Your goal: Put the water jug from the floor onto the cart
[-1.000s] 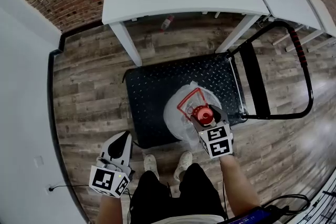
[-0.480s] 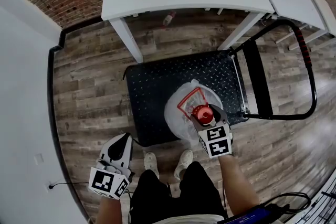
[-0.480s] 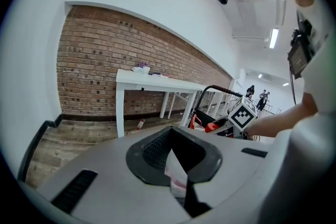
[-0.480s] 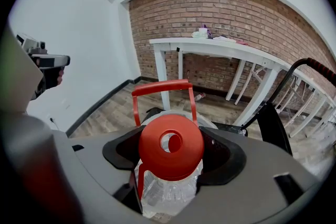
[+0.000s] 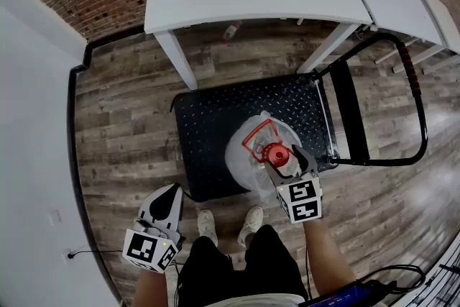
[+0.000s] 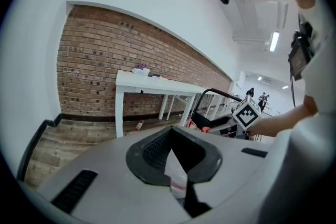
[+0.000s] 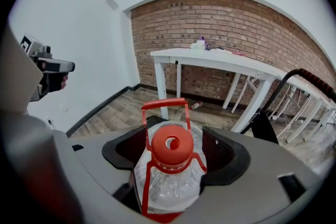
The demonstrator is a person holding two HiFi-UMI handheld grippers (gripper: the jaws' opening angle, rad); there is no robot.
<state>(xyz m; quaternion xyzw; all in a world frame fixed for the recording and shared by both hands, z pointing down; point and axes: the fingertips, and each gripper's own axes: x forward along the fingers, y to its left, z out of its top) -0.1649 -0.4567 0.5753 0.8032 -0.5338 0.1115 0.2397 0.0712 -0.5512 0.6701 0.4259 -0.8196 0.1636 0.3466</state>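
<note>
Since a second ago, the right gripper (image 5: 290, 159) has drawn back toward 5 o'clock, baring the jug's red cap (image 5: 272, 152). The water jug (image 5: 244, 154) stands upright on the cart (image 5: 208, 126), in the deck's 4 o'clock part, so the placing looks done. The right gripper's jaws stand wide apart just behind the neck, clamped on nothing. The left gripper (image 5: 171, 191) hangs well off at 8 o'clock, jaws together and empty. The step in hand seems to be the withdrawal, and the next move calls for lifting clear without catching the red carry handle (image 5: 255, 136).
</note>
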